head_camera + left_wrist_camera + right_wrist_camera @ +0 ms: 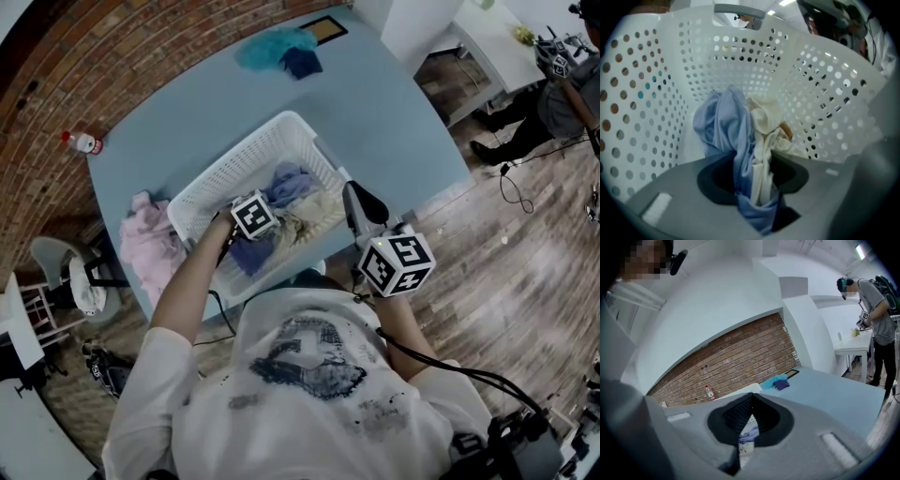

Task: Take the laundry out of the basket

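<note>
A white perforated laundry basket (234,164) stands on the blue table (394,112). In it lie a light blue cloth (291,183) and a cream cloth (314,216). My left gripper (265,232) is down inside the basket, under its marker cube. In the left gripper view my left gripper (754,187) is shut on the blue cloth (724,126) and the cream cloth (764,117), both pinched together, with the basket wall (656,93) around them. My right gripper (354,195) hovers by the basket's right rim. In its own view the right gripper (751,401) is shut on nothing.
A pink garment (145,239) lies on the table left of the basket. Teal and navy cloths (277,47) and a dark frame (323,28) lie at the far end. A small bottle (82,142) stands at the left corner. A person (876,310) works at a white table (497,37).
</note>
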{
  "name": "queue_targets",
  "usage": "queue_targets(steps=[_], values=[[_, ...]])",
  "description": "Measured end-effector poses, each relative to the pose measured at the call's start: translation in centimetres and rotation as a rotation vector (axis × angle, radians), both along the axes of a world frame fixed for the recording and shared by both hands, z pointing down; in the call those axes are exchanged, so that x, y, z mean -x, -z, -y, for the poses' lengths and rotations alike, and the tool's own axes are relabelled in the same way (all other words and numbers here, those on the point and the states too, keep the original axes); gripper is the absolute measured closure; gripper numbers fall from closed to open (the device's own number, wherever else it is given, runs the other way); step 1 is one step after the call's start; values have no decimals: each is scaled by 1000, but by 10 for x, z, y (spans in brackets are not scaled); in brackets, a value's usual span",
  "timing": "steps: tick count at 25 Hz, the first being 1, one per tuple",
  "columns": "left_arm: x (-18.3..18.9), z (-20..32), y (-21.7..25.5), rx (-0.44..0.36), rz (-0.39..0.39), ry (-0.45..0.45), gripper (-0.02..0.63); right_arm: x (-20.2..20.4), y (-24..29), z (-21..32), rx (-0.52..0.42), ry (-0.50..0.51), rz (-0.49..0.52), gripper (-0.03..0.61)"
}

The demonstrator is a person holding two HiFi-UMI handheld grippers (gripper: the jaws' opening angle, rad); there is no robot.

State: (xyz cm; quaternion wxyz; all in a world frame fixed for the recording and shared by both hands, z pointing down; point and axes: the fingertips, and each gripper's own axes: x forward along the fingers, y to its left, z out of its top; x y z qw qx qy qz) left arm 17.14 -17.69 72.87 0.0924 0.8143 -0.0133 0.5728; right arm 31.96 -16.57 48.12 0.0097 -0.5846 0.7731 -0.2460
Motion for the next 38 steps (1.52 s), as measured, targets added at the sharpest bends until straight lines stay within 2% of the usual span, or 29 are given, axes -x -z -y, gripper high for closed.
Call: queue_targets(steps=[10, 17, 29, 35, 38], values=[[-2, 2, 42, -46, -82, 52, 430, 15, 7, 1, -17, 17, 10, 581], [-9, -11, 76, -9, -230, 94, 431, 33, 17, -6, -39, -19, -15, 581], [9, -6, 179, -148, -456, 135, 434, 80, 48, -34, -74, -140, -65, 581], [33, -1, 228, -192, -591, 212, 434, 105, 59, -49, -88, -174, -85, 581], [51, 0, 257, -257, -641, 250, 434, 121, 68, -54, -102, -179, -94, 581]])
